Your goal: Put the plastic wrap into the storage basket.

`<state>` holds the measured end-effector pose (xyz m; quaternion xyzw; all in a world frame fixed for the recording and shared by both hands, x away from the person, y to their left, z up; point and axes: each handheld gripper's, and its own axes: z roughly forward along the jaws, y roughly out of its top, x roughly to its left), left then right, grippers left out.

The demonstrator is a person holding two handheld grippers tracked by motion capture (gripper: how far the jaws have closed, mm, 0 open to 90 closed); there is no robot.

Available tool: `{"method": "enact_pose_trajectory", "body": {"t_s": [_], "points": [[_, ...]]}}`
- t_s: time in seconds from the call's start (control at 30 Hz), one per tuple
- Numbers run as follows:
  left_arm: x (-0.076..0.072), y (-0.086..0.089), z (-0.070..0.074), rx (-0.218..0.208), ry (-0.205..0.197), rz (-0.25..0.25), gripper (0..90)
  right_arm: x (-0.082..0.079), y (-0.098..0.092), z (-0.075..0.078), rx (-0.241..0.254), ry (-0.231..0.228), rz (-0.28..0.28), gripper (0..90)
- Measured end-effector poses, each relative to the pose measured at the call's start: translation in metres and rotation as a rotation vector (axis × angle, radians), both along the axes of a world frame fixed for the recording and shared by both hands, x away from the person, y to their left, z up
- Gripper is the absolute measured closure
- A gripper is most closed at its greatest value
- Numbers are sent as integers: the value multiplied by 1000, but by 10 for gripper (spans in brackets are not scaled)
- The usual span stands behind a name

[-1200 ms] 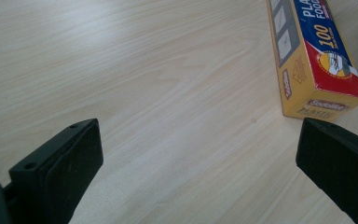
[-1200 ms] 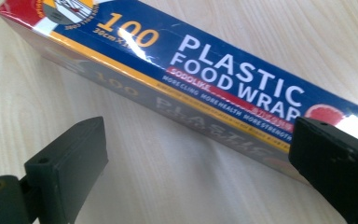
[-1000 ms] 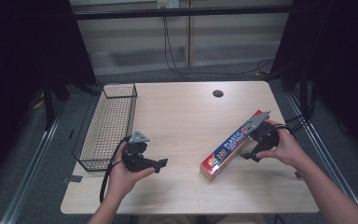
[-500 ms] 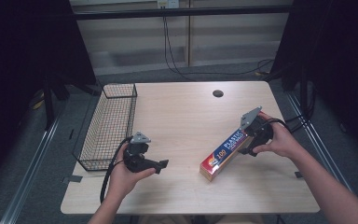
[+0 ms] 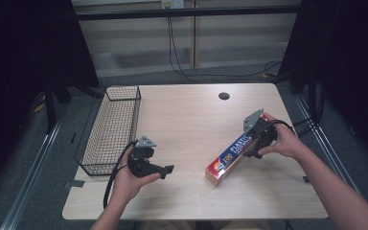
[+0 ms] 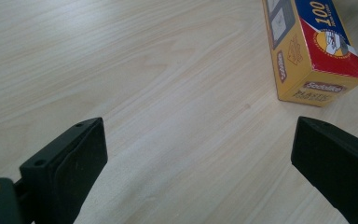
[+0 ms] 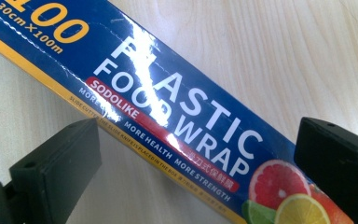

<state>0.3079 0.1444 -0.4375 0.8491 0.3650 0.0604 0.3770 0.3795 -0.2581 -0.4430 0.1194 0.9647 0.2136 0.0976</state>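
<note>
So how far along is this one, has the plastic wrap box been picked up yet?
Not yet. The plastic wrap box lies flat on the table. The right gripper hangs over it with jaws open on either side, not yet pressing. The left gripper waits open. The wire basket holds nothing; gripping and lifting remain.

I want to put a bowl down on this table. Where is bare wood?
The table is bare between the wire basket and the plastic wrap box, up to the round hole. It is crowded around each hand's tongs.
</note>
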Motion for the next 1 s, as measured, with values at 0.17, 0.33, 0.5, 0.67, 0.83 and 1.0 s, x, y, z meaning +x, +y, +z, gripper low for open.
{"method": "enact_pose_trajectory", "body": {"t_s": [0.17,0.33,0.5,0.67,0.83,1.0], "points": [[-1,-1,-1,11,4,1,36,2,2,1,11,3,7,0],[-3,-3,-4,11,13,-9,37,3,3,0,16,12,26,0],[-2,-3,-4,14,19,-9,37,6,3,-1,20,24,46,0],[-4,-3,-4,24,22,-7,40,4,9,-3,13,52,69,0],[-5,-2,-5,27,27,-9,40,2,11,-3,14,58,88,3],[-4,-2,-5,27,27,-7,40,0,14,-3,13,56,106,0]]}}
